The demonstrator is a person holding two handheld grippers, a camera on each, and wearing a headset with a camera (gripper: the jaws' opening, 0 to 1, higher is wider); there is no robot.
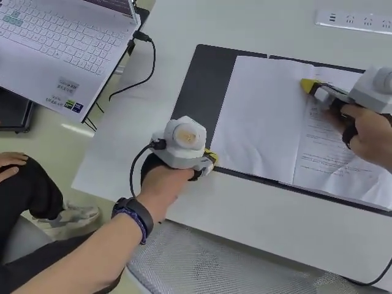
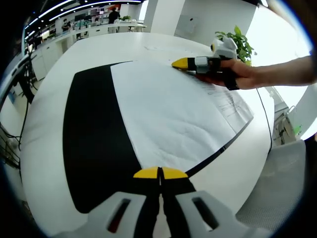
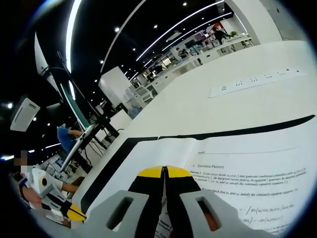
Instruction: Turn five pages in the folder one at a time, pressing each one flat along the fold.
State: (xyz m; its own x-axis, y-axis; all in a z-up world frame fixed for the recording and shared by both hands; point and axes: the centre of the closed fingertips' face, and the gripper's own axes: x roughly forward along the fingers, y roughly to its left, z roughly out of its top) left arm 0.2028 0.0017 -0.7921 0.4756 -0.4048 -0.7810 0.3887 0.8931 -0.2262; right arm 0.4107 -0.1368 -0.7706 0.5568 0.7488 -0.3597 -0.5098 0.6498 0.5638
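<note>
The desk (image 1: 245,24) is seen brightly, evenly lit from overhead; only soft shadows are thrown. In the left gripper view, glare is blown out at two o'clock and straight edges are bowed at the margins. In the right gripper view, ceiling light strips (image 3: 75,25) are streaked at eleven o'clock.

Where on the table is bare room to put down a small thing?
Bare table lies between the laptop cable and the folder, also between the folder and the power strip, and along the near edge in front of the folder. Crowded: the folder, with the left gripper at its corner and the right gripper by the fold.
</note>
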